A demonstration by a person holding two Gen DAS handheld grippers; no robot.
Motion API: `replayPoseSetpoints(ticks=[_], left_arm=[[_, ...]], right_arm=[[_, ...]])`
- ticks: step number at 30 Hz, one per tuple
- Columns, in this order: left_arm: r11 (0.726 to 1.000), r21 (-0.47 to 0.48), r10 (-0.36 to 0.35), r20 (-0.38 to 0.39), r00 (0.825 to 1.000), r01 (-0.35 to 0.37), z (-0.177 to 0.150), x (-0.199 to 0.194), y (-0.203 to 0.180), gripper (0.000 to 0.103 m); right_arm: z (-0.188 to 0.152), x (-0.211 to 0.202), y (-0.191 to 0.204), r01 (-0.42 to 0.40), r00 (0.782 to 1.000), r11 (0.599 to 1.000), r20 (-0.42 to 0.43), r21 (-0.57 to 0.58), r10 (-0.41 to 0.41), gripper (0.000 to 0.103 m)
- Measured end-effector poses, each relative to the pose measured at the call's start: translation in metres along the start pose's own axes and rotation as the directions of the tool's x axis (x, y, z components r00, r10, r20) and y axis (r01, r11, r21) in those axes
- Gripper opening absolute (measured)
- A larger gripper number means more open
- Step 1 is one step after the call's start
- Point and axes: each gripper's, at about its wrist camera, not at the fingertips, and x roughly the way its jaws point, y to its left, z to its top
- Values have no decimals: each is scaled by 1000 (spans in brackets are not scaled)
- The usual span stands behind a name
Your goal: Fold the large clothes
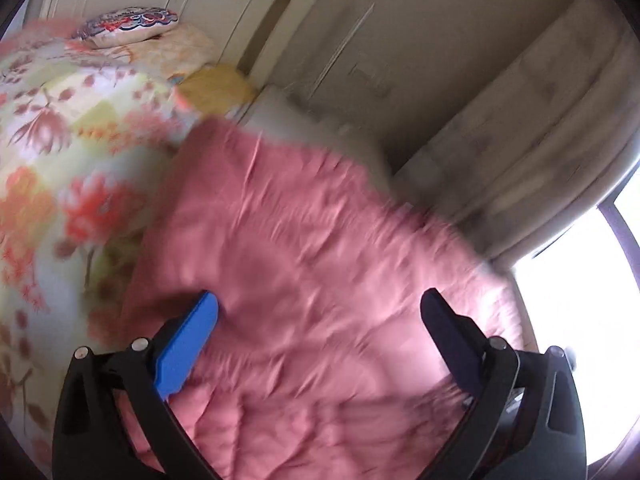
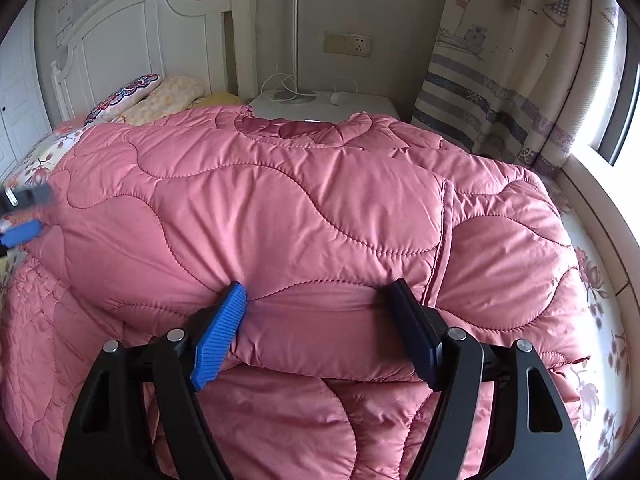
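A puffy pink quilted jacket (image 2: 304,208) lies folded over on the floral-sheeted bed (image 2: 592,320). The right gripper (image 2: 320,300), fingers spread, pinches a thick fold at its 12 o'clock. The left gripper (image 1: 320,308) hovers released over blurred pink fabric. A white nightstand (image 2: 360,106) stands at 12 o'clock.

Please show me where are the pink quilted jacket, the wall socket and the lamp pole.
pink quilted jacket (image 2: 280,200), right wrist view, on its upper folded layer.
wall socket (image 2: 358,45), right wrist view, on its faceplate.
lamp pole (image 2: 296,36), right wrist view, mid-pole.

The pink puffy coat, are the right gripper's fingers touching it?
Touching. The right wrist view shows the right gripper with both fingers pressed into a fold of the pink coat.
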Motion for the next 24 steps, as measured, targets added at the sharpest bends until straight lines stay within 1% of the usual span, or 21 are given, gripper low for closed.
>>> replayPoseSetpoints(ticks=[1,2,3,4,5,7,8,9,10,12,13,15,16,17,19,21,22,24], left_arm=[[1000,-16,7,24,1000,-7,13,-3,3,100],[1000,-27,14,32,999,-13,23,-1,6,100],[999,-46,15,20,1000,-14,33,7,13,100],[998,-60,16,-15,1000,-16,38,18,18,100],[997,-77,18,-71,997,-24,40,35,25,100],[996,-85,27,-155,988,-40,40,63,37,100],[997,-66,36,-162,986,-47,41,67,38,100],[997,-54,50,-156,986,-59,45,65,34,100],[996,-70,39,-150,988,-50,51,60,33,100],[994,-114,-19,-112,994,6,60,51,32,100],[992,-128,-35,-80,996,25,69,45,32,100],[993,-118,2,-68,998,-10,77,46,33,100],[993,-109,26,-88,996,-35,80,55,36,100],[993,-104,44,-124,991,-57,82,67,42,100],[989,-115,74,-189,979,-97,82,89,56,100],[987,-124,80,-177,981,-103,88,88,54,100],[986,-141,67,-174,982,-92,94,84,52,100],[985,-174,-5,-121,993,-16,104,72,48,100]], right_arm=[[0,0,0,-4,1000,1000,-1,3,4,69],[0,0,0,-5,1000,1000,0,4,5,70],[1,1,-1,-7,1000,1000,0,5,7,70],[1,0,-1,-8,1000,1000,0,6,8,70],[1,1,-1,-10,1000,1000,0,7,10,70],[1,1,-2,-15,1000,1000,0,11,15,70],[1,1,-2,-20,1000,1000,0,13,20,70],[1,1,-3,-24,1000,1000,0,14,24,70],[1,1,-4,-27,1000,1000,1,15,27,70],[1,1,-5,-30,1000,999,0,16,30,71],[1,2,-5,-32,999,999,-1,18,32,71],[1,2,-6,-37,999,999,-2,20,37,71],[1,2,-6,-39,999,999,-1,21,39,71],[1,2,-7,-42,999,999,-2,22,42,72],[1,2,-8,-46,999,999,-1,25,46,72],[2,2,-8,-54,999,998,0,27,55,72],[2,2,-8,-58,998,998,0,27,58,72],[2,3,-9,-62,998,998,0,31,62,73]])
